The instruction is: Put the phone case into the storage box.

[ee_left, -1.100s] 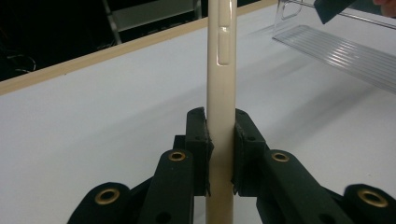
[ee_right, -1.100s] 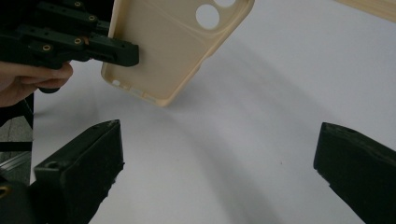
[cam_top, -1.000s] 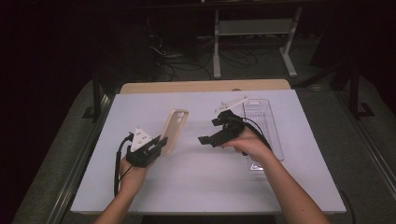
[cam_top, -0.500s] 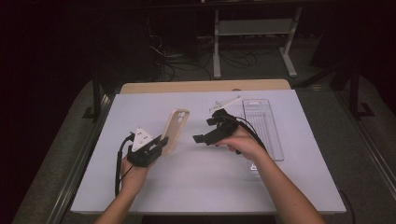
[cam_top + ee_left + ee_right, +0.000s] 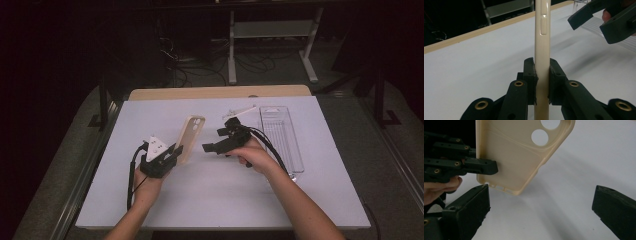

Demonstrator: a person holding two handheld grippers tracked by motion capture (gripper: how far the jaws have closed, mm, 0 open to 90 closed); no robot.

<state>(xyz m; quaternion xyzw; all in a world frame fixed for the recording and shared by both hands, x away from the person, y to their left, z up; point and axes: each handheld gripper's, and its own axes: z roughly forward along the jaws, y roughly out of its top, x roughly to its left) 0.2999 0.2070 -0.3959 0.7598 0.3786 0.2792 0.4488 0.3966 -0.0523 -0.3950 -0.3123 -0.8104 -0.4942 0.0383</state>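
**K:** High view: cream soft-plastic phone case with a camera cut-out [image 5: 189,138] stands tilted above the white table top [image 5: 215,200], lower end clamped in the left gripper [image 5: 176,150]. Right gripper [image 5: 211,148] sits just beside it, jaws spread, holding nothing. Clear ribbed plastic tray [image 5: 282,135] and a thin white strip [image 5: 239,110] lie behind, well apart from the case.

**M:** Grip quality?

**K:** Left gripper view: both pads [image 5: 529,72] press on the case's [image 5: 541,50] front and back, camera looking along its edge. Side button mouldings sit above the clamp. Right gripper [image 5: 610,17] comes in at top right, not touching.

**M:** And the right one?

**K:** Right gripper view: jaws wide apart, the case [image 5: 516,155] hangs ahead of them, inside face toward the camera, two round holes up top. Left gripper [image 5: 480,167] bites the left edge.

**M:** Handling?

**K:** I'd judge it light, thin-walled, bendy, not fragile. Likely slightly grippy, so slip is a small risk; flexing is the bigger one. Take it across the flat back near the free long edge, clear of the holes and the button mouldings.
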